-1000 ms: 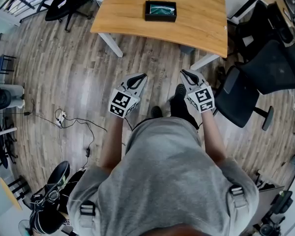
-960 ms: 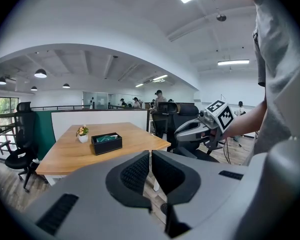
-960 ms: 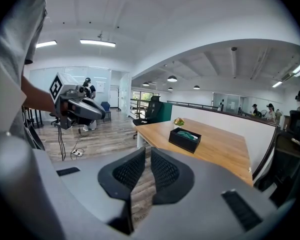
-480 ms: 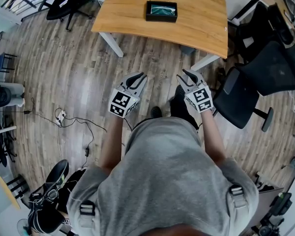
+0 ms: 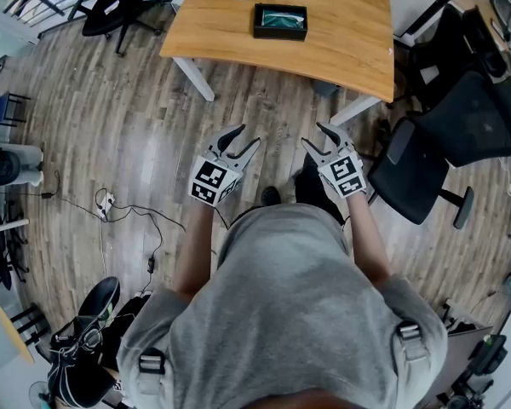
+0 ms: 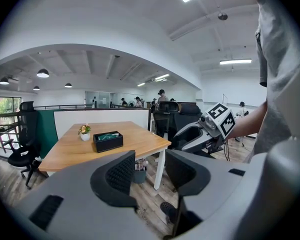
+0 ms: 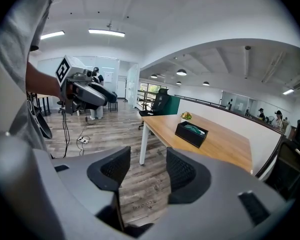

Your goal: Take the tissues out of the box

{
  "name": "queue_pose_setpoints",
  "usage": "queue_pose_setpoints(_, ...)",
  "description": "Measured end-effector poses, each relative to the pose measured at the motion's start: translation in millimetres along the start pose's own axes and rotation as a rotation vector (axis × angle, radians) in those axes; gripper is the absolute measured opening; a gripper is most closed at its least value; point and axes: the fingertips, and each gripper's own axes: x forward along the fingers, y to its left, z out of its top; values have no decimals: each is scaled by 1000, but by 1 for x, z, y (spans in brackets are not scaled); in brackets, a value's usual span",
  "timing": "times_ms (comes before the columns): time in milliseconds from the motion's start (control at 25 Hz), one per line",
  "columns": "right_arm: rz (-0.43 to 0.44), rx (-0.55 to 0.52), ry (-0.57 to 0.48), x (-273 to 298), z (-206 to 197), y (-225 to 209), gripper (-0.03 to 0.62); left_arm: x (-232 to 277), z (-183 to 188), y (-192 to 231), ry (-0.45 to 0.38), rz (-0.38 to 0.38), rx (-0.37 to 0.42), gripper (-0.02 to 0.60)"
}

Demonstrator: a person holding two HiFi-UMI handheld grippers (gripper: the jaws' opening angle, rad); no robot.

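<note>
Both my left gripper (image 5: 248, 135) and right gripper (image 5: 313, 134) are opening empty; black rectangular tissue box (image 5: 280, 20) is sitting well ahead, centred between them.

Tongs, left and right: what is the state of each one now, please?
Left tongs: opening, nothing between the jaws.
Right tongs: opening, nothing between the jaws.

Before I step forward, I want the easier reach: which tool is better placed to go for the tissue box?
Left, but narrowly. The left tool and right tool are both opening, empty and about equally far from the tissue box; the office chair crowds the right one.
</note>
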Motion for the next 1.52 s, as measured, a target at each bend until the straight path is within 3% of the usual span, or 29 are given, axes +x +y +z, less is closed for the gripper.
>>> queue_pose_setpoints(280,11,9,8,-2,-5,6,284,-2,-7,-5,18,-8,-7,235)
queue_pose_setpoints(600,20,17,-1,7,-9,-8,291,13,-6,0,33,-14,-7,245)
queue_pose_setpoints(1520,101,-2,-9,82,12,-118,291,95,29,66,75,55,-35,245)
